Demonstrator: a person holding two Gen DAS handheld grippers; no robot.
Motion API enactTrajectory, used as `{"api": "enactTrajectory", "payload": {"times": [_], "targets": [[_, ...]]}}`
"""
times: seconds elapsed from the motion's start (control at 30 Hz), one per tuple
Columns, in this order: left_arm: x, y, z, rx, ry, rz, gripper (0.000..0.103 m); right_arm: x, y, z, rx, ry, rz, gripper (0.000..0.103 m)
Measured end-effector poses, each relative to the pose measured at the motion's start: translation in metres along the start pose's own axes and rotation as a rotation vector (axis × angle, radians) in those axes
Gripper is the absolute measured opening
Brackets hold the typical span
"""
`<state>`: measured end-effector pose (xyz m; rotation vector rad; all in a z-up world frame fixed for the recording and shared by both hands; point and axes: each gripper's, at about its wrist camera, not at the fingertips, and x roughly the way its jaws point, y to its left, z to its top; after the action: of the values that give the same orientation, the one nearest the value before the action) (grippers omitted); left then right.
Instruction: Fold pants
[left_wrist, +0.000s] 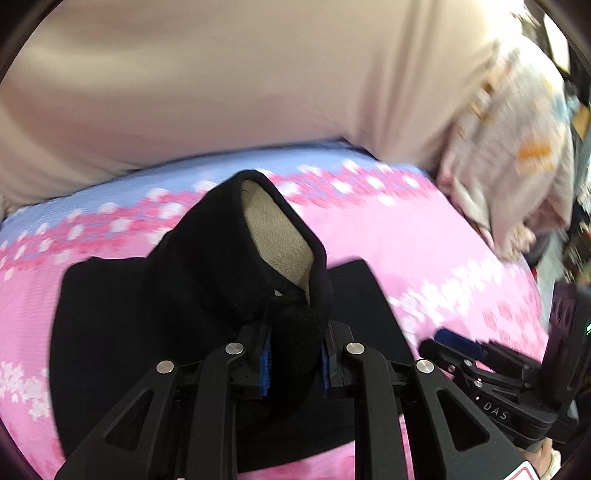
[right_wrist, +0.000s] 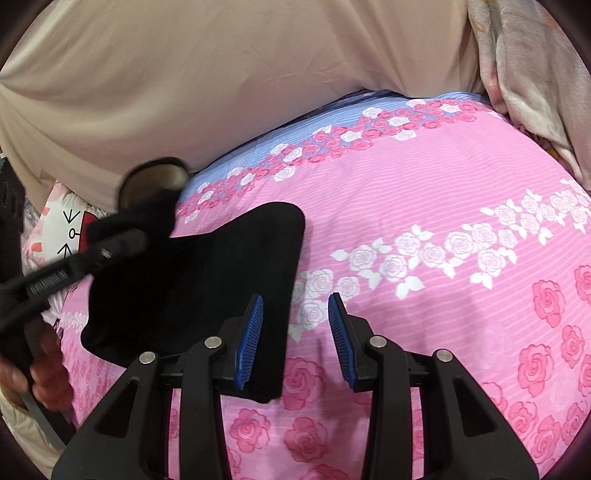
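Left wrist view is showing my left gripper clamping a bunched fold of the black pants, the cloth pinched between its blue pads and rising up from them. The raised part is curling open at its far end, and I am seeing a beige fleecy lining inside it. The rest of the pants is lying flat on the pink rose-printed bedsheet, spreading to the left and right of my fingers as a dark, smooth, plain panel. My right gripper is sitting low on the right of this view, just beside the right edge of the pants, and white letters reading "DAS" are showing on its black body.

From the right wrist view, my right gripper is standing with its jaws apart and nothing between them; its left pad is overlapping the near right edge of the flat black panel, though I cannot tell whether it is touching. My left gripper is blurring at the far left, carrying the lifted fold, and small white print on its arm is too smeared to read. A cartoon cat pillow is peeking out at the far left beneath a beige cover lying across the far side.
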<state>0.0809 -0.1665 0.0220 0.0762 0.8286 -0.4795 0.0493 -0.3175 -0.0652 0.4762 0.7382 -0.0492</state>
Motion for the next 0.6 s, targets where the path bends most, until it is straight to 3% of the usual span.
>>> {"api": "enactTrajectory", "payload": {"times": [0.37,0.47,0.53,0.6], "targets": [[0.045,-0.057,-0.023,0.088,0.076,-0.002,0.020,-0.025,-0.029,0.000,0.035,-0.028,-0.024,0.037],[0.039,-0.061,-0.028,0.109,0.059,0.006,0.031,-0.025,-0.030,0.002,0.042,-0.025,-0.010,0.037],[0.027,-0.063,-0.028,0.108,0.063,-0.057,0.049,-0.027,-0.029,0.005,0.031,-0.028,-0.014,0.037],[0.003,-0.058,-0.029,0.095,0.049,-0.124,0.050,-0.031,-0.026,0.009,0.019,-0.031,-0.010,0.037]]}}
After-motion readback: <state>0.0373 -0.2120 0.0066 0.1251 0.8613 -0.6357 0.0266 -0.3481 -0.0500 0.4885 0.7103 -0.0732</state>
